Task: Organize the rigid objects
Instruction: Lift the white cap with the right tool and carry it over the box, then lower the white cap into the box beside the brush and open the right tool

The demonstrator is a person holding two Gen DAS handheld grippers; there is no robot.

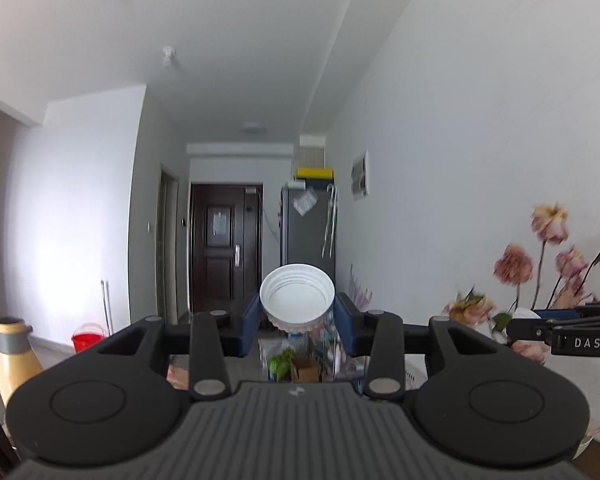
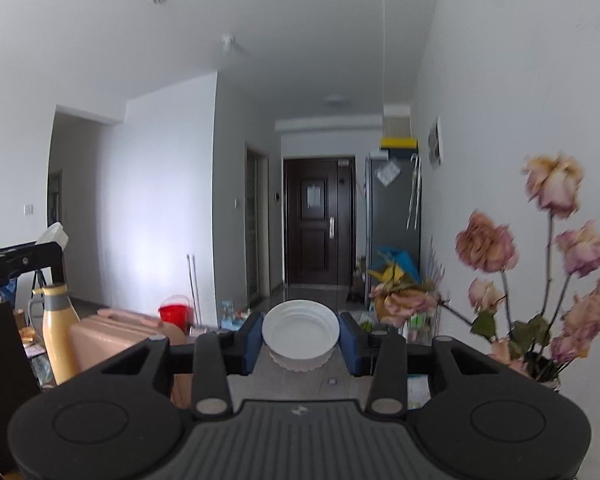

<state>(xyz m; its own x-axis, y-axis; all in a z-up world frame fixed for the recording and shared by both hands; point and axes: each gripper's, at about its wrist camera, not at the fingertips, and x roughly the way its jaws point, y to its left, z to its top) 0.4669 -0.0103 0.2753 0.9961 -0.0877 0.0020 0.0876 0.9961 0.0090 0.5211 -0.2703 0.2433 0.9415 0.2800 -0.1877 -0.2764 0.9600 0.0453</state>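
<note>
I carry one white ribbed lid (image 1: 297, 295) pinched in my left gripper (image 1: 297, 322) and another lid (image 2: 300, 334) in my right gripper (image 2: 300, 344), open sides toward me, the dark door (image 2: 319, 224) far ahead.

We hold both grippers raised side by side, facing down the room. Our left gripper (image 1: 297, 316) points level, its blue pads (image 1: 250, 322) clamped on a white ribbed lid (image 1: 297, 296) with its hollow side toward the camera. Our right gripper (image 2: 300, 340) tips slightly downward, blue pads (image 2: 252, 340) pinching a second white lid (image 2: 300, 330).
</note>
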